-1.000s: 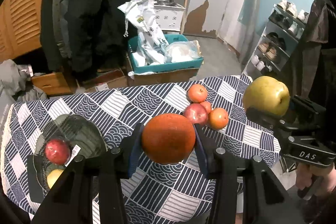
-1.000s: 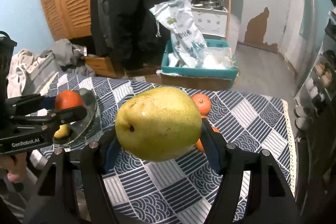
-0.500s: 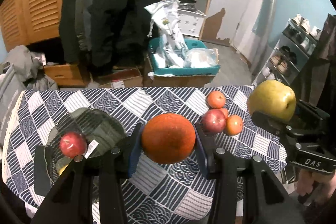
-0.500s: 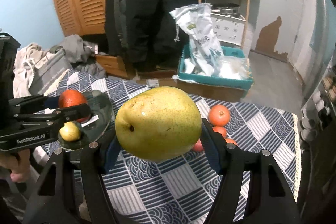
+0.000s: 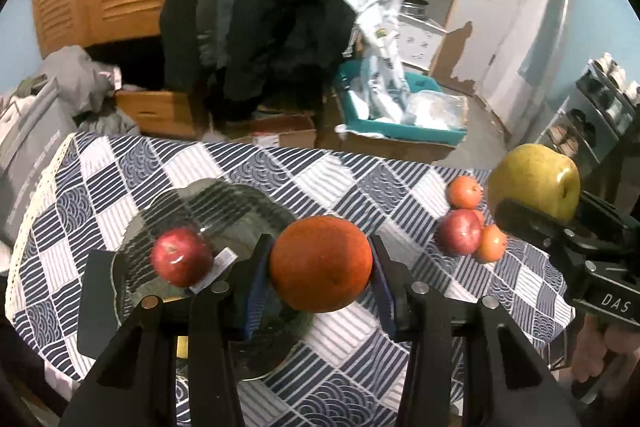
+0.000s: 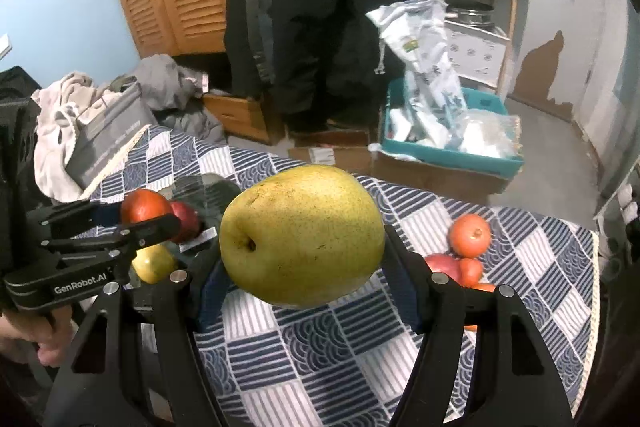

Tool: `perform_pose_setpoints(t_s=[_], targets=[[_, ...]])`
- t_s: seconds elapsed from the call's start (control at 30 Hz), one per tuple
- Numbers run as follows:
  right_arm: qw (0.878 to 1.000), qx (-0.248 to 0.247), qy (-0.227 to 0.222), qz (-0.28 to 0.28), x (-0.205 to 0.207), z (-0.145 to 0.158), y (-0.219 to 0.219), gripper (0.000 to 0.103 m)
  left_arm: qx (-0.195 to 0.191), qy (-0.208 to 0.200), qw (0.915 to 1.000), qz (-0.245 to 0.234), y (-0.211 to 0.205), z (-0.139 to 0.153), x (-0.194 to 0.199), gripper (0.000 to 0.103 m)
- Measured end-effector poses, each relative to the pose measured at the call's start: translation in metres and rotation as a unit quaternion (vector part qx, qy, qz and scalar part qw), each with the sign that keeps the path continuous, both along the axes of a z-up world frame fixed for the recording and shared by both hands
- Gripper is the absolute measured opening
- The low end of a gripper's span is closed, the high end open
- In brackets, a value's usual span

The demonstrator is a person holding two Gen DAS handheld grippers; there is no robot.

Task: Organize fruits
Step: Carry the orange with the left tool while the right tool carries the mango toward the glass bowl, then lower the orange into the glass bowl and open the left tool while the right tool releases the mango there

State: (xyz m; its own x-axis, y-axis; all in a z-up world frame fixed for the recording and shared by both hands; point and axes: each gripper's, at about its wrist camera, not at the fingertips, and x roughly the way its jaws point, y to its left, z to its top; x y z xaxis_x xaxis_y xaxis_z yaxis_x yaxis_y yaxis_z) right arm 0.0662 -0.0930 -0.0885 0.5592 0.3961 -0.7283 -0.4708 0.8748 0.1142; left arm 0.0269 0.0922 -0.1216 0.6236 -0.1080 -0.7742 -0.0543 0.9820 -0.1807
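My left gripper [image 5: 320, 267] is shut on a large orange [image 5: 320, 263] and holds it above the right part of a glass plate [image 5: 240, 203]. The plate holds a red apple [image 5: 182, 255] and a yellow fruit [image 6: 154, 263]. My right gripper [image 6: 302, 243] is shut on a yellow-green pear [image 6: 302, 239], held above the table right of the plate; the pear also shows in the left wrist view [image 5: 534, 183]. A red apple [image 5: 458, 231] and small oranges [image 5: 464, 191] lie grouped on the right of the table.
The table has a blue-and-white patterned cloth [image 5: 352, 183]. Beyond it stand a teal crate with bags [image 5: 400, 111], cardboard boxes, hanging coats, a wooden shelf and a shoe rack [image 5: 600, 107]. A pile of clothes [image 6: 100, 115] lies at the left.
Both grippers have moved left with their fruit. The orange now hangs over the plate's right part, and the plate and red apple appear nearer the centre of the left view.
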Motion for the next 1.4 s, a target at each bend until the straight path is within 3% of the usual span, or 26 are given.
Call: perform_pose_setpoints(t_s=[0.53, 0.83, 1.23, 1.3, 1.4], targets=[[0.999, -0.01, 0.034, 0.041, 0.023, -0.038, 0.072, 0.069, 0.004, 0.051, 0.9975, 0.048, 0.057, -0.058, 0.005, 0.047], [0.995, -0.022, 0.071, 0.061, 0.028, -0.072, 0.105, 0.069, 0.002, 0.083, 0.9951, 0.054, 0.066, -0.085, 0.0, 0.047], [0.991, -0.032, 0.102, 0.076, 0.031, -0.096, 0.123, 0.069, -0.014, 0.109, 0.992, 0.062, 0.075, -0.111, 0.002, 0.047], [0.991, -0.032, 0.104, 0.078, 0.031, -0.098, 0.124, 0.069, -0.01, 0.11, 0.992, 0.061, 0.074, -0.112, 0.002, 0.048], [0.99, -0.032, 0.111, 0.083, 0.032, -0.101, 0.126, 0.069, -0.011, 0.109, 0.9925, 0.053, 0.071, -0.11, 0.002, 0.059]])
